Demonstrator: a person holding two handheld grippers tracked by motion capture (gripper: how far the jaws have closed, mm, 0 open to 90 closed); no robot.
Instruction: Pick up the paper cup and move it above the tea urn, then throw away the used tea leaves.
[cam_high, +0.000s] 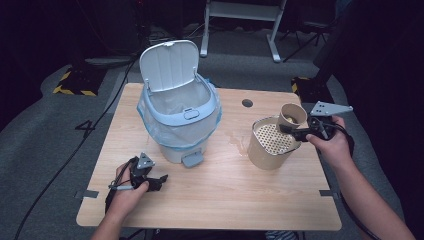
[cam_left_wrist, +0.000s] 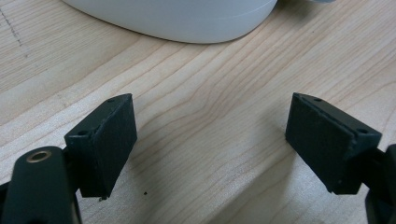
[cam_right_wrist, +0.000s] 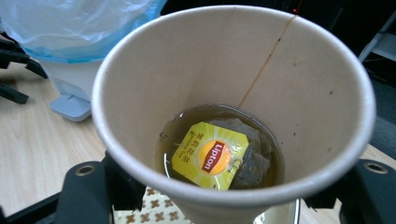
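right gripper (cam_high: 295, 131) is at the right of the high view, jaws pinched on the wall of a paper cup (cam_high: 292, 115), holding it over the far rim of a tan strainer container (cam_high: 270, 142) with a perforated insert. in the right gripper view the cup (cam_right_wrist: 233, 100) takes up most of the frame, centre, with a little brown tea at the bottom and a tea bag (cam_right_wrist: 252, 161) with a yellow tag (cam_right_wrist: 210, 155) lying in it. the black jaws sit at lower left and lower right of that frame, pressed on the cup's sides.

handling guess: cup is thin paper, light, soft-walled, likely to dent or go oval if squeezed hard. the liquid makes it slosh and spill when tipped, and a wet wall gets weak. best hold looks like mid-wall below the rolled rim, where the rim still stiffens it, as now. the soggy bag may stick to the bottom or drop out suddenly.

left gripper (cam_high: 150, 181) rests at lower left of the high view on the wooden table (cam_high: 225, 200), jaws spread with nothing between them, as the left gripper view shows. the open-lid bin (cam_high: 177, 117) with its plastic liner stands upper centre-left, well apart from the cup.
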